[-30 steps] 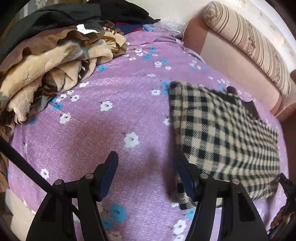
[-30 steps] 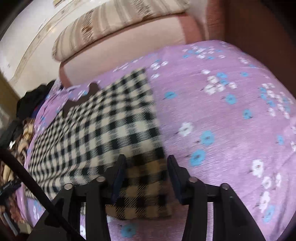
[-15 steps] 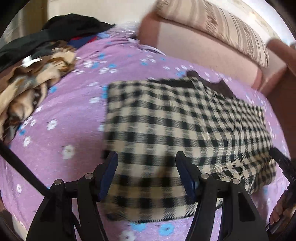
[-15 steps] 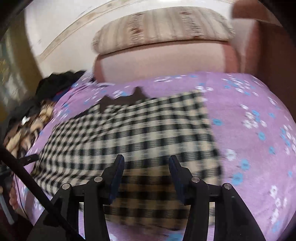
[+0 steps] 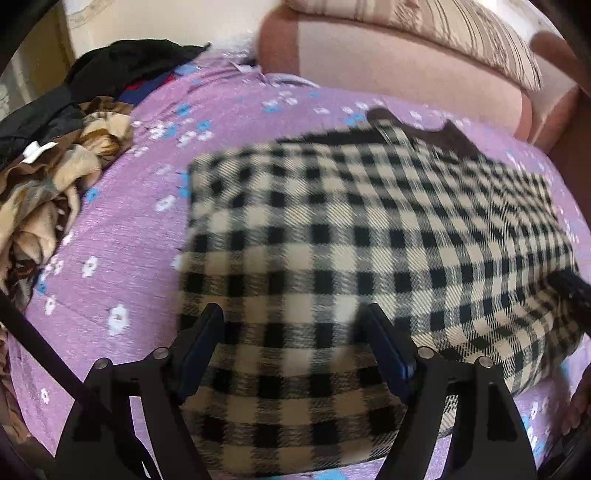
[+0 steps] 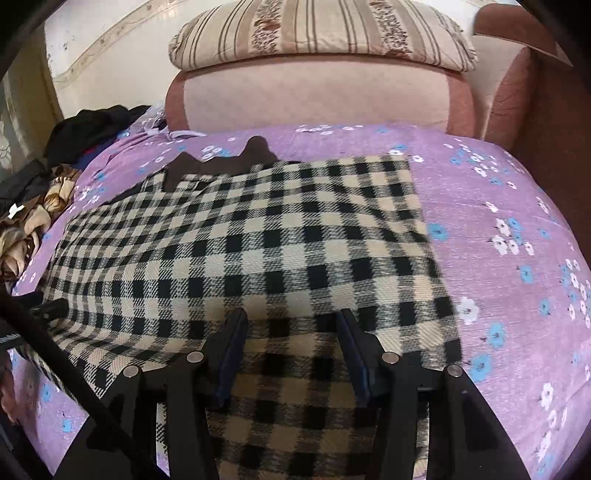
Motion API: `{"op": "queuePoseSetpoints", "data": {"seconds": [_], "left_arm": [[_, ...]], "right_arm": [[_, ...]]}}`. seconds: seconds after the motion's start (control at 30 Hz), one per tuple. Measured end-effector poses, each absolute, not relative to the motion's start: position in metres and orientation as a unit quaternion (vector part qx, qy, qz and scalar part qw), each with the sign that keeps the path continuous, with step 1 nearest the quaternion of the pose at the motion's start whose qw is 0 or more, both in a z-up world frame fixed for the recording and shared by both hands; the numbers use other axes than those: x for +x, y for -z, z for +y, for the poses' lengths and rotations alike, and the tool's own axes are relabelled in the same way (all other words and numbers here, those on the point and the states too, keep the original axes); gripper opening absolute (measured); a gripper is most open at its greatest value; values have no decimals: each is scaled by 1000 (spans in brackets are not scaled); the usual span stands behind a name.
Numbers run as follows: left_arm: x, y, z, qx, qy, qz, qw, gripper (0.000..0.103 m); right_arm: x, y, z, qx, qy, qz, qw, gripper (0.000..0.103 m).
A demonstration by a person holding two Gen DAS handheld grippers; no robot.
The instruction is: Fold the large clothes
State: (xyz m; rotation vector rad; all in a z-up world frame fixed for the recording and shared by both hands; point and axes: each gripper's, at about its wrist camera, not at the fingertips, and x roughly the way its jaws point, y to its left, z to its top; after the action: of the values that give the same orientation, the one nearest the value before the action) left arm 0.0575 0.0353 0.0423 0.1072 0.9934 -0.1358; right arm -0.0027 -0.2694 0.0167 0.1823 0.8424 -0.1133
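At the bottom of the left wrist view, the left gripper (image 5: 291,343) is seen with its jaws opening over the near edge of the checked garment (image 5: 369,240); cloth lies between the fingers, but the pads are not pressed on it. In the right wrist view, the right gripper (image 6: 291,343) is held about half open at the bottom centre, also above the garment's near edge (image 6: 240,266), and nothing is gripped (the blue pads stand clear of the cloth on both sides).

The garment is spread flat across the middle of both frames, folded to a rough rectangle on the purple flowered sheet (image 5: 122,258). A dark brown collar (image 6: 225,162) is shown at its far edge, towards the upper centre. At the lower right edge of the left view, part of a hand (image 5: 578,406) is glimpsed beside the garment's corner, and the other gripper's dark tip is seen there, too blurred for detail.

Farther off, at the left of both frames, a heap of brown and beige cloth (image 5: 48,184) is piled on the sheet, with dark clothes (image 5: 125,70) behind it in the upper left. Along the top, a pink sofa back (image 6: 317,96) is topped by a striped cushion (image 6: 321,33).
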Motion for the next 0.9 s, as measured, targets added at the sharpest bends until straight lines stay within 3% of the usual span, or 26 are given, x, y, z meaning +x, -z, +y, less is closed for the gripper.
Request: {"op": "queuePoseSetpoints", "data": {"seconds": [0.1, 0.43, 0.7, 0.9], "left_arm": [[57, -53, 49, 46, 44, 459, 886, 77], [67, -49, 109, -14, -1, 477, 879, 77], [67, -57, 102, 5, -3, 457, 889, 77], [65, -64, 101, 15, -2, 444, 896, 77]], "right_arm": [[-9, -21, -273, 97, 58, 399, 910, 60], [-41, -39, -224, 59, -3, 375, 925, 64], [-43, -38, -129, 4, -106, 383, 917, 64], [-17, -31, -85, 26, -139, 388, 911, 64]]}}
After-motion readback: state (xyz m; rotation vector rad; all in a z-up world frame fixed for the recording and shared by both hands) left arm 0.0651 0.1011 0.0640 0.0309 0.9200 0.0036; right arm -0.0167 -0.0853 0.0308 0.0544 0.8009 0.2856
